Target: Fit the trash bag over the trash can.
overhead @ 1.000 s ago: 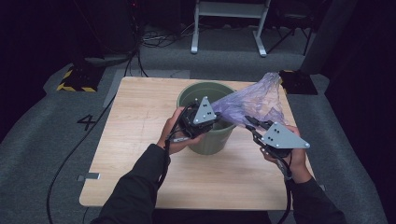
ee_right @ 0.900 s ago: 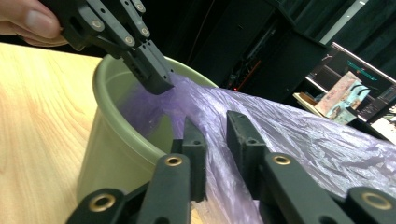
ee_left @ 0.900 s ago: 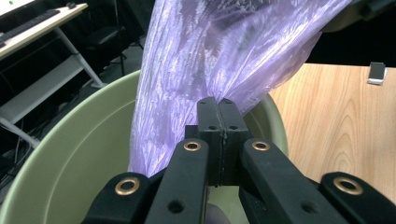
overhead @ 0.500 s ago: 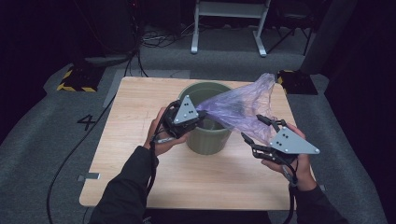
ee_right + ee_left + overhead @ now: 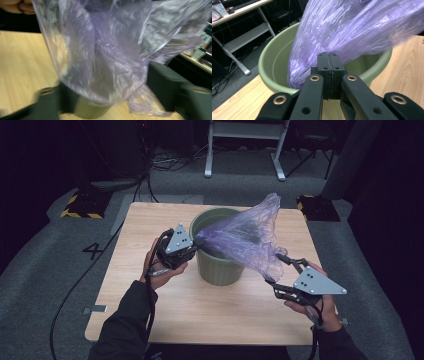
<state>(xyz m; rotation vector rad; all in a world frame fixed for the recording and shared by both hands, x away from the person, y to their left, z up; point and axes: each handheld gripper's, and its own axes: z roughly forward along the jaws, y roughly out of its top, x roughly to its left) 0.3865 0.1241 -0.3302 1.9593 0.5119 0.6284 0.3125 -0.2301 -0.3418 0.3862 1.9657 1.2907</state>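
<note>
A translucent purple plastic bag (image 5: 245,240) is stretched above a green bin (image 5: 220,270) that stands upright in the middle of the wooden table (image 5: 145,225). My left gripper (image 5: 198,241) is at the bin's left rim, shut on one gathered corner of the bag (image 5: 352,27), just outside the bin's rim (image 5: 274,62). My right gripper (image 5: 278,272) is at the front right of the bin with its jaws spread wide. The bag's lower edge hangs between them. In the right gripper view the bag (image 5: 105,57) hangs close and blurred in front of the bin (image 5: 90,110).
A white desk frame (image 5: 245,150) stands on the floor beyond the table with cables around it. A yellow-and-black striped block (image 5: 80,205) sits at the far left and a black box (image 5: 317,205) at the far right. Bare table lies in front of the bin.
My left gripper has pulled its corner of the bag leftward over the bin's rim. My right gripper has moved right and toward the front edge. The bag is now spread wider.
</note>
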